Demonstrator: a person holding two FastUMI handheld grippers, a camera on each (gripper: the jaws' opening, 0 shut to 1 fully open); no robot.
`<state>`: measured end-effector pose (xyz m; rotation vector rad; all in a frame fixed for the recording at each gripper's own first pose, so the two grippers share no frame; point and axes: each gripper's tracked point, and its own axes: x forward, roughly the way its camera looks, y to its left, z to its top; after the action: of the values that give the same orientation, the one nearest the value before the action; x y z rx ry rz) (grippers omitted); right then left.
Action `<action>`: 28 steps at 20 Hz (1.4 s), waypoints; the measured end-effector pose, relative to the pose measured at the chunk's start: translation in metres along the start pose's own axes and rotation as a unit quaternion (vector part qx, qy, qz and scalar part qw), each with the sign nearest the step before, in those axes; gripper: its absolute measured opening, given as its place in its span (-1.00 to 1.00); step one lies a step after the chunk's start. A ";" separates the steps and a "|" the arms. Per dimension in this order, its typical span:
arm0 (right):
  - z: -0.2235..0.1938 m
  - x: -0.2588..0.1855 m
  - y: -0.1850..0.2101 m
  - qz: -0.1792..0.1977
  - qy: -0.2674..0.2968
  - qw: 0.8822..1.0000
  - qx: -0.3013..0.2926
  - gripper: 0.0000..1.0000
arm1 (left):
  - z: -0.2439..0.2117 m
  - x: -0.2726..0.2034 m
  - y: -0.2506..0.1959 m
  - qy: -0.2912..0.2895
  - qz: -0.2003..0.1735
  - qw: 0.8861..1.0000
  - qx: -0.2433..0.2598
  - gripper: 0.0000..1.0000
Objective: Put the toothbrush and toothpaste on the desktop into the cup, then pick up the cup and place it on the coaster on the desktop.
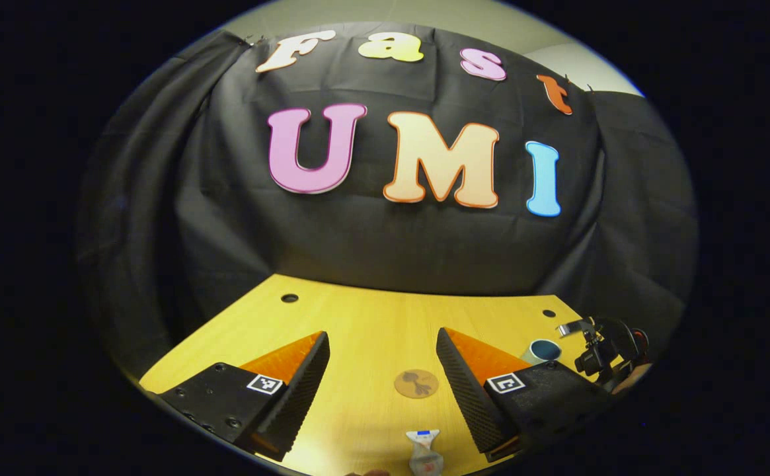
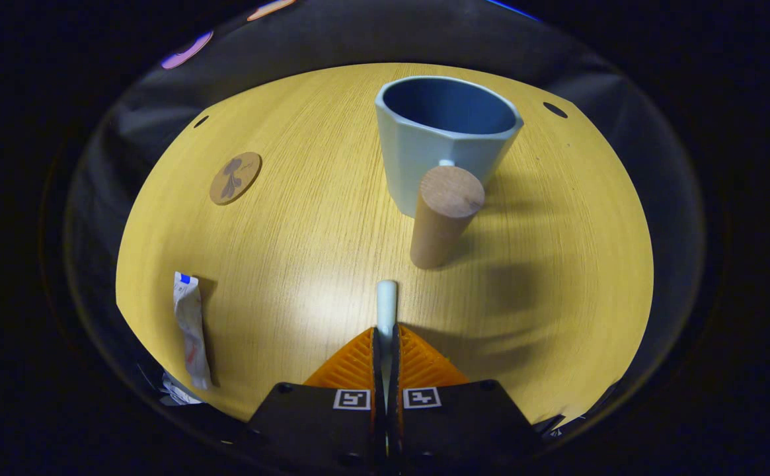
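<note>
My right gripper point(image 2: 386, 332) is shut on the white toothbrush point(image 2: 386, 303), whose end sticks out ahead of the fingers above the table. Just beyond it stands the pale blue cup point(image 2: 447, 142), upright, its wooden handle point(image 2: 444, 218) pointing toward me. The round brown coaster point(image 2: 235, 177) lies far left, and the toothpaste tube point(image 2: 190, 330) lies flat at the near left edge. My left gripper point(image 1: 381, 338) hangs open over the table with nothing between its fingers. Past it lie the coaster point(image 1: 416, 383) and the toothpaste point(image 1: 423, 451), with the cup point(image 1: 543, 350) at right beside the right gripper point(image 1: 606, 354).
The yellow wooden table point(image 2: 305, 251) has small dark holes near its far corners point(image 2: 555, 109) point(image 1: 289, 297). Black cloth closes off the back of the table point(image 1: 385, 244). Bare wood lies between the coaster and the cup.
</note>
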<state>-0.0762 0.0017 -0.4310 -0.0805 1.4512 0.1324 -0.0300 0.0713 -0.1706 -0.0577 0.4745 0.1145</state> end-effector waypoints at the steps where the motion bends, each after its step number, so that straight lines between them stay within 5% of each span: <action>1: -0.001 0.000 0.000 0.001 -0.001 1.000 0.000 -0.93 | -0.011 0.002 -0.003 0.018 -0.005 1.000 -0.003 0.92; 11: 0.000 0.000 0.000 0.002 -0.014 1.000 0.001 -0.92 | -0.119 0.008 -0.028 0.171 -0.030 0.985 0.017 0.92; 18: 0.001 -0.001 -0.001 0.012 -0.021 1.000 0.016 -0.92 | -0.180 0.006 -0.046 0.260 -0.052 0.964 0.014 0.93; 28: 0.002 -0.001 -0.001 0.022 -0.025 0.999 0.021 -0.92 | -0.250 -0.014 -0.047 0.399 -0.044 0.916 0.020 0.93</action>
<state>-0.0740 0.0009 -0.4294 -0.0114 1.4052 0.1390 -0.1495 0.0028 -0.3847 -0.0846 1.2920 -0.0148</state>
